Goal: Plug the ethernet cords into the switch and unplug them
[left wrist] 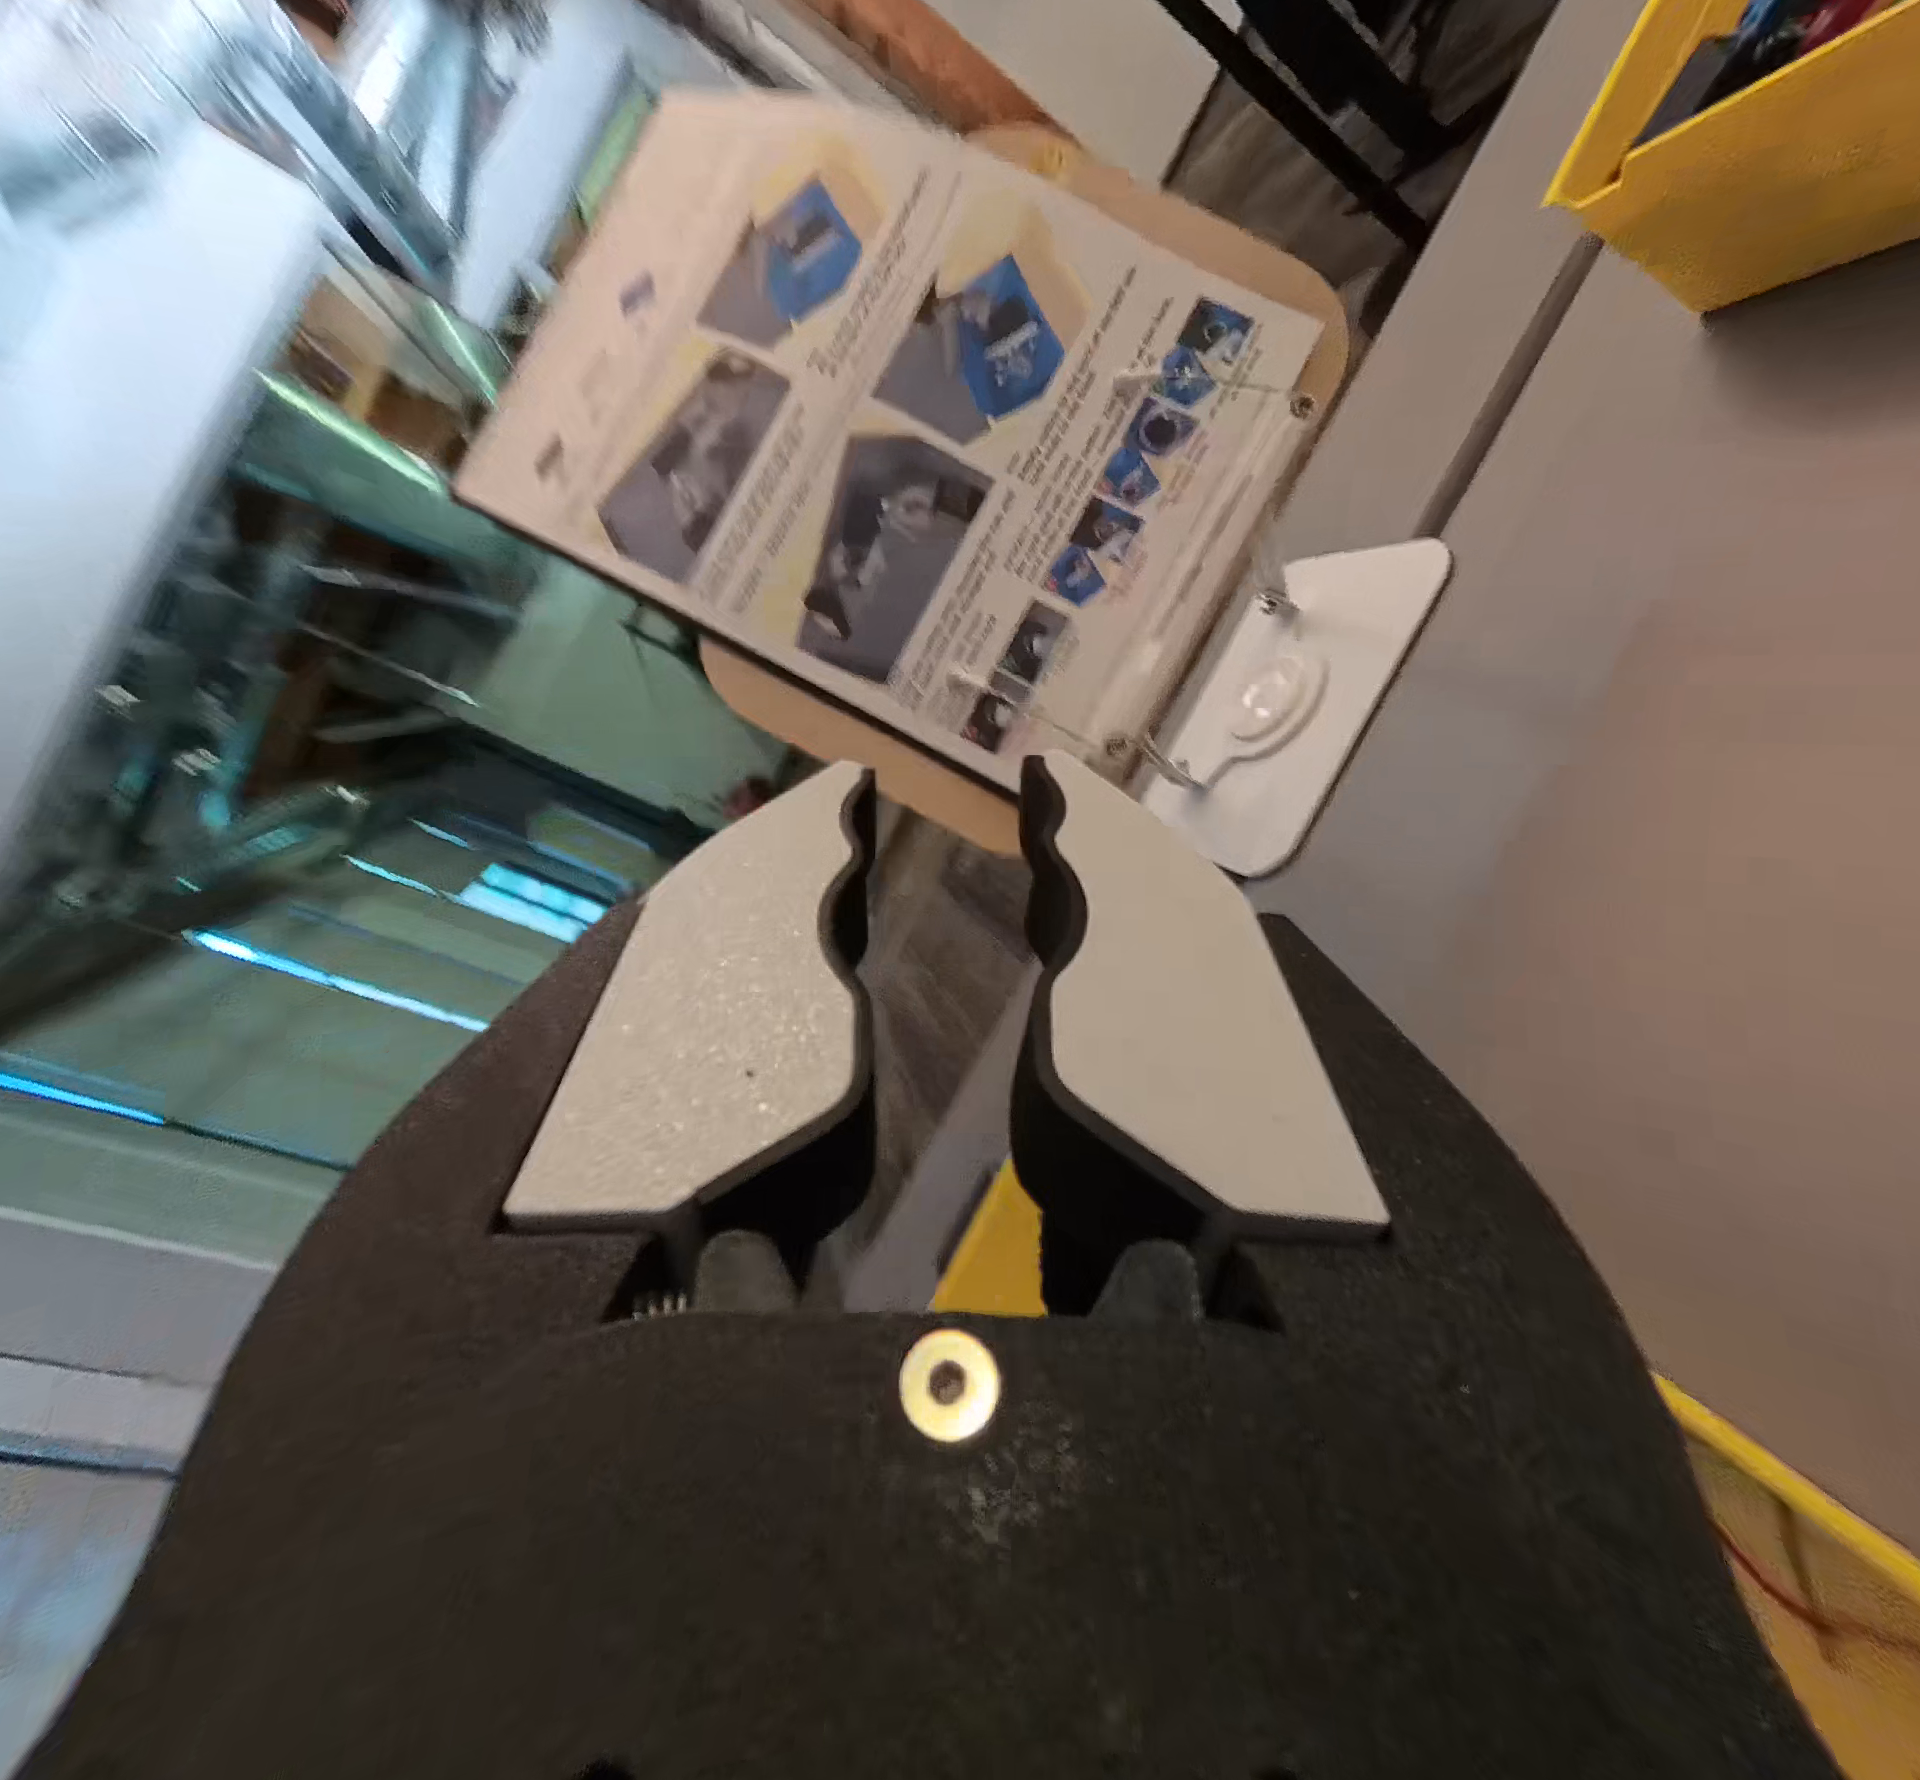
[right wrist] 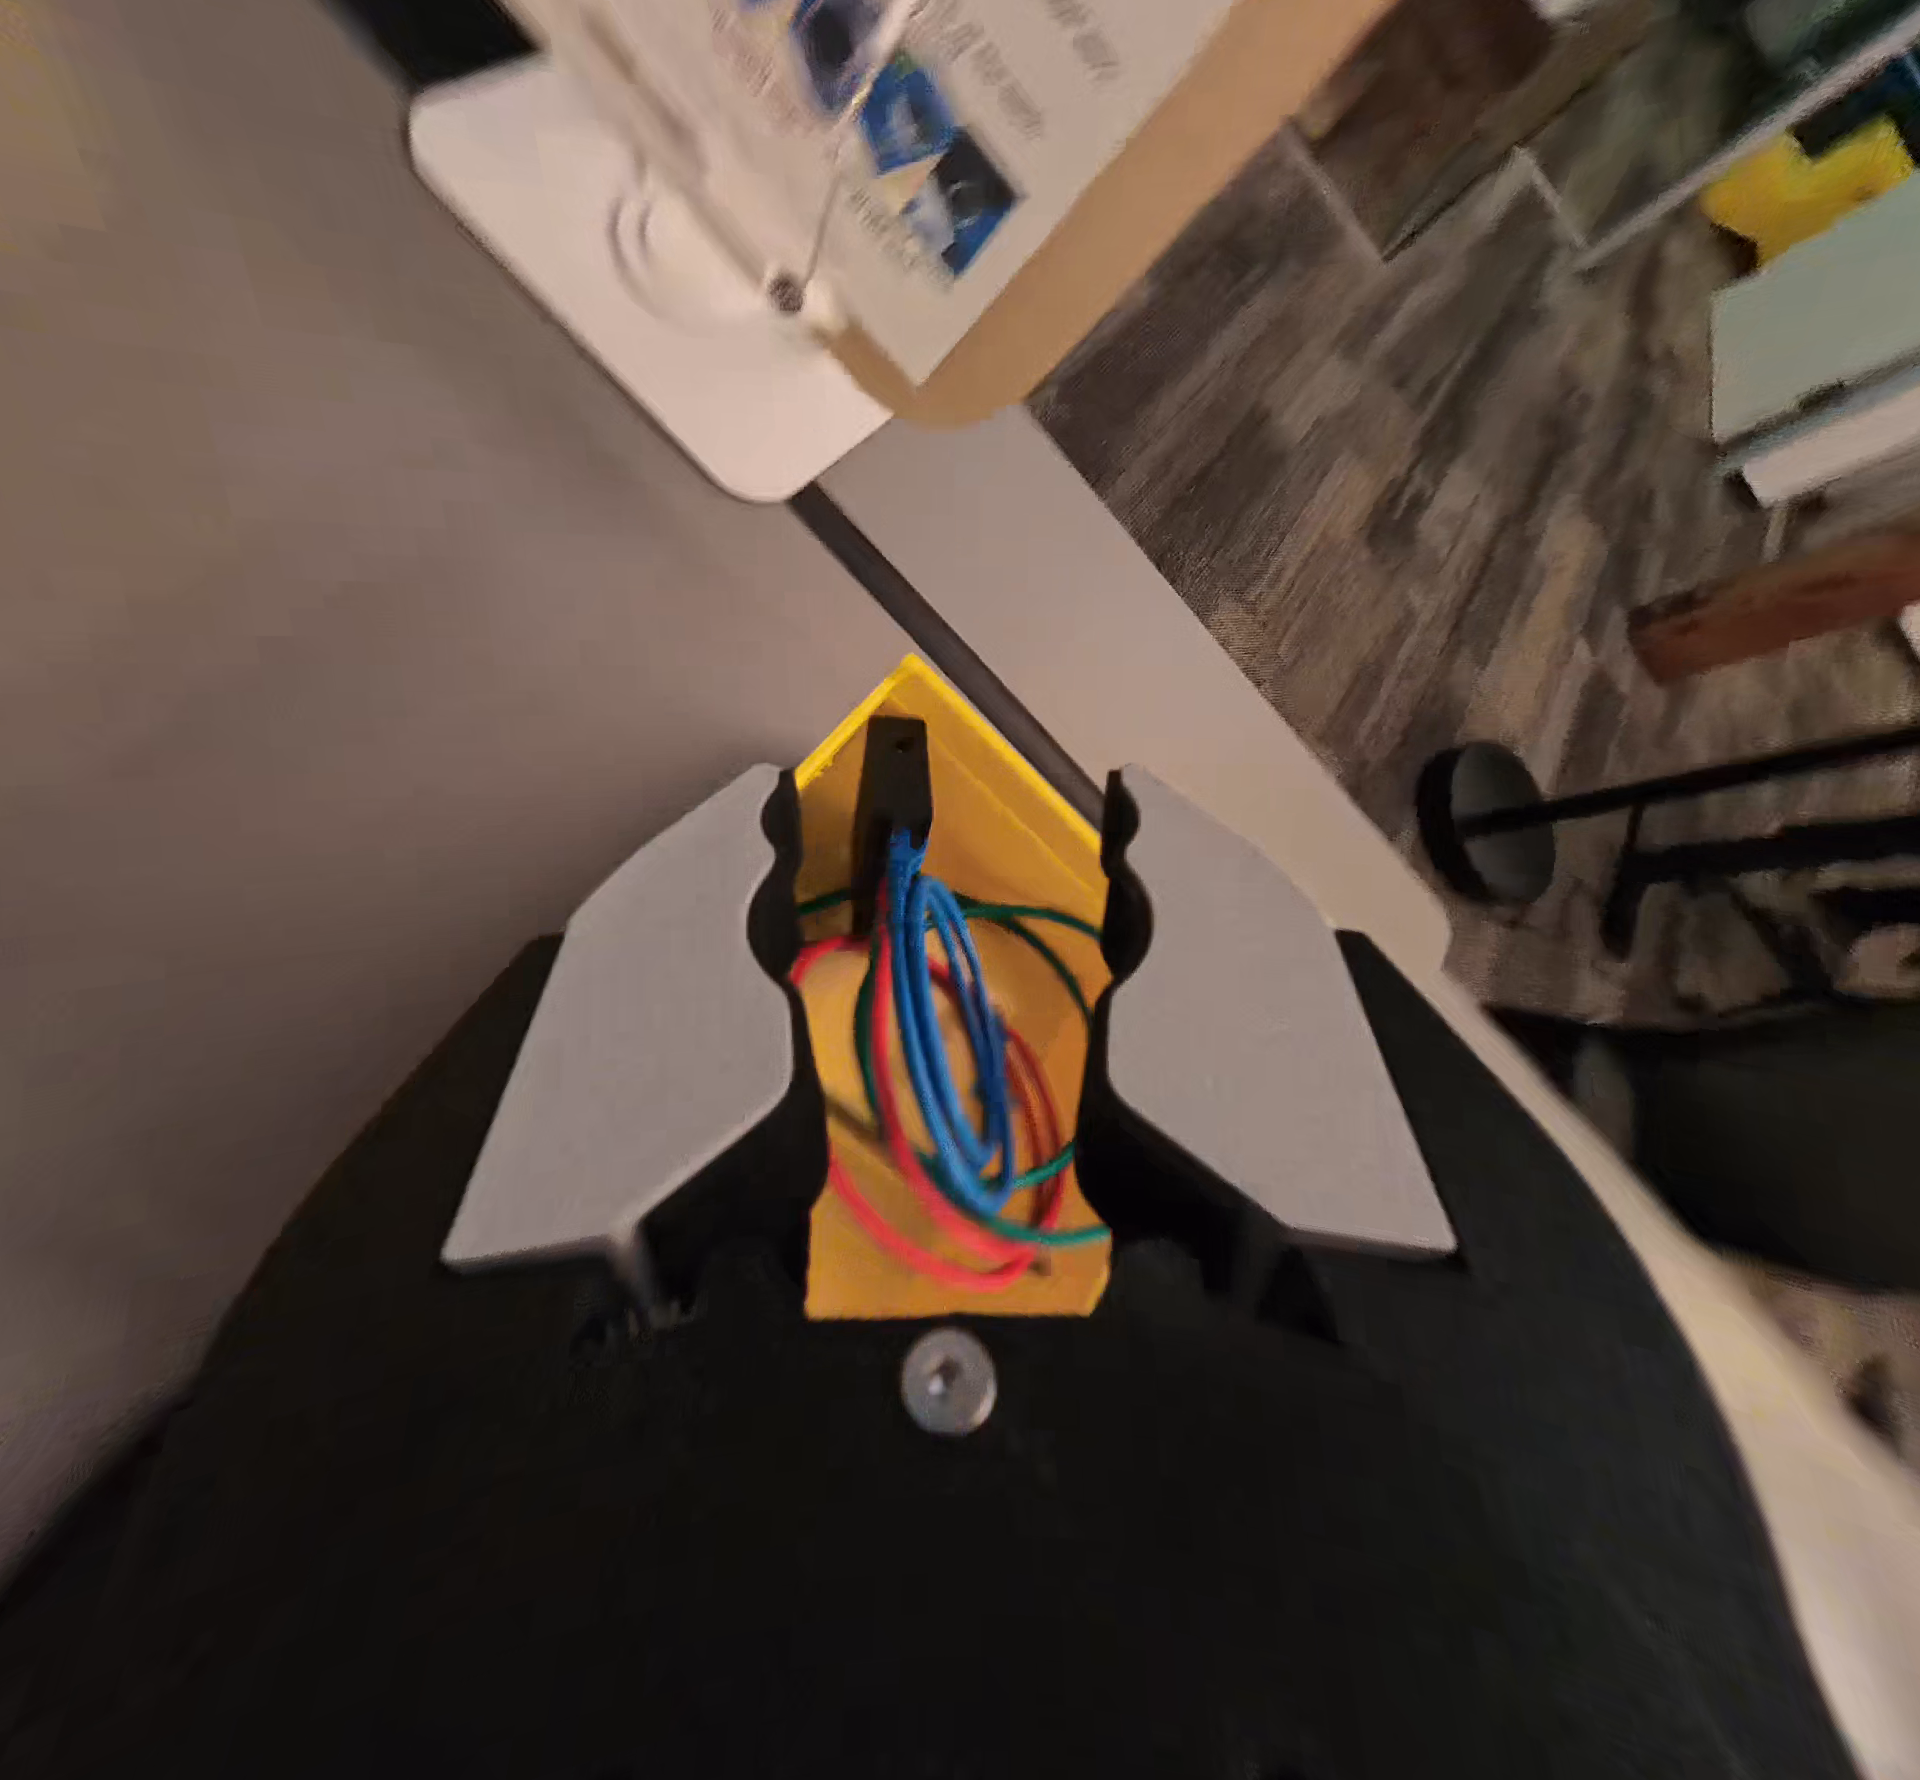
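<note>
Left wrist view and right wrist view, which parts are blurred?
Left wrist view: shelving on the left streaks with motion blur, the tongs stay sharp. Right wrist view: the instruction board and floor smear, the blue cord reads fairly clearly.

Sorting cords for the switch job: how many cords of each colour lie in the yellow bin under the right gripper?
Blue cord: 1
Red cord: 1
Green cord: 1
Total: 3, all coiled in the yellow bin beside the black switch.

My left claw (left wrist: pixel 945 785) is tilted, its two grey fingers (left wrist: pixel 727 1003) a little apart and holding nothing. My right claw (right wrist: pixel 945 795) stands wider open, also empty, pointing down over the tabletop.
</note>
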`<move>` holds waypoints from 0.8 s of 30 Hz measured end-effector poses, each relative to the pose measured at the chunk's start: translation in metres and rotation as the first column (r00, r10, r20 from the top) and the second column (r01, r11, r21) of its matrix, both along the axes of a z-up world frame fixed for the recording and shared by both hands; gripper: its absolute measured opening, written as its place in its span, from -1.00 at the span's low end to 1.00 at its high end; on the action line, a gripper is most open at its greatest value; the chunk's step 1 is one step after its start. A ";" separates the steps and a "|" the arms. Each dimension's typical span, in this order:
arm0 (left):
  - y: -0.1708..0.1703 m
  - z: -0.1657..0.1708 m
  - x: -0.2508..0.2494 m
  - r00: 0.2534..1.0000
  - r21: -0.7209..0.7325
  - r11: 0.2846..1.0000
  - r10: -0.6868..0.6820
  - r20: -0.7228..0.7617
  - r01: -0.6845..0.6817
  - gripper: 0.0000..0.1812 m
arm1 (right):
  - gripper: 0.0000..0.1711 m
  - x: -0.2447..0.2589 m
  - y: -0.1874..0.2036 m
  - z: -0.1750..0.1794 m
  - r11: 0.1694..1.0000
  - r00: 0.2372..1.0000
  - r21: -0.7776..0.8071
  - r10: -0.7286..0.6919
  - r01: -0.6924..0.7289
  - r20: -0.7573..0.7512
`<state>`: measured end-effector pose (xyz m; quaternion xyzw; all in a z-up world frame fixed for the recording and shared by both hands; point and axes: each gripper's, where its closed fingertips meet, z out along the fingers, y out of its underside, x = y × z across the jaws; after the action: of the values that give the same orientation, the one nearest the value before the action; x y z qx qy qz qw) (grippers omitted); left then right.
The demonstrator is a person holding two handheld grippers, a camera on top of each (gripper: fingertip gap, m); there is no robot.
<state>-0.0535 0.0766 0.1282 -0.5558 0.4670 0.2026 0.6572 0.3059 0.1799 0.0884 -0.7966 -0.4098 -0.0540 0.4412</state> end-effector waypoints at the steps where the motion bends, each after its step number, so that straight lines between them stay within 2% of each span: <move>1: 0.001 0.000 -0.010 0.999 -0.032 0.999 0.032 0.022 -0.031 -0.72 | -0.34 0.015 -0.016 0.008 0.998 0.993 0.009 -0.066 0.068 -0.102; 3: 0.005 -0.002 -0.033 0.990 -0.106 0.987 0.125 0.070 -0.117 -0.73 | -0.36 0.044 -0.042 0.005 0.984 0.950 -0.008 -0.176 0.180 -0.259; 5: 0.007 -0.007 -0.052 0.974 -0.197 0.966 0.192 0.118 -0.166 -0.73 | -0.36 0.080 -0.052 -0.014 0.947 0.904 -0.061 -0.319 0.316 -0.285; 8: 0.009 -0.016 -0.082 0.927 -0.335 0.913 0.313 0.207 -0.234 -0.71 | -0.35 0.142 -0.058 -0.066 0.806 0.798 -0.230 -0.583 0.545 -0.152; 10: 0.009 -0.028 -0.103 0.885 -0.429 0.857 0.407 0.227 -0.285 -0.70 | -0.33 0.172 -0.063 -0.100 0.726 0.747 -0.305 -0.661 0.616 -0.066; 12: 0.008 -0.043 -0.126 0.832 -0.521 0.778 0.514 0.207 -0.351 -0.66 | -0.34 0.183 -0.057 -0.124 0.750 0.772 -0.327 -0.630 0.575 -0.087; 15: 0.006 -0.060 -0.160 0.737 -0.588 0.660 0.658 0.152 -0.468 -0.52 | -0.34 0.191 -0.054 -0.153 0.728 0.766 -0.431 -0.632 0.534 -0.118; 19: 0.008 -0.088 -0.201 0.617 -0.671 0.502 0.783 0.084 -0.546 -0.38 | -0.36 0.200 -0.073 -0.202 0.613 0.768 -0.601 -0.640 0.513 0.002; 20: 0.008 -0.096 -0.213 0.582 -0.690 0.454 0.811 0.059 -0.563 -0.37 | -0.45 0.197 -0.076 -0.211 0.592 0.779 -0.642 -0.627 0.486 0.011; 21: 0.010 -0.105 -0.222 0.558 -0.707 0.422 0.829 0.046 -0.568 -0.37 | -0.70 0.197 -0.080 -0.216 0.557 0.782 -0.684 -0.622 0.471 0.031; 22: 0.011 -0.115 -0.229 0.541 -0.729 0.389 0.841 0.031 -0.563 -0.37 | -0.85 0.193 -0.081 -0.217 0.524 0.769 -0.723 -0.639 0.451 0.016; 24: 0.010 -0.136 -0.245 0.500 -0.765 0.299 0.865 -0.035 -0.570 -0.37 | -0.90 0.182 -0.086 -0.216 0.488 0.755 -0.776 -0.656 0.400 -0.024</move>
<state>-0.2986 0.0870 -0.0079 -0.9343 0.0555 0.1760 0.3050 0.4879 0.0942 -0.1280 -0.9873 -0.0499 0.1082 0.1055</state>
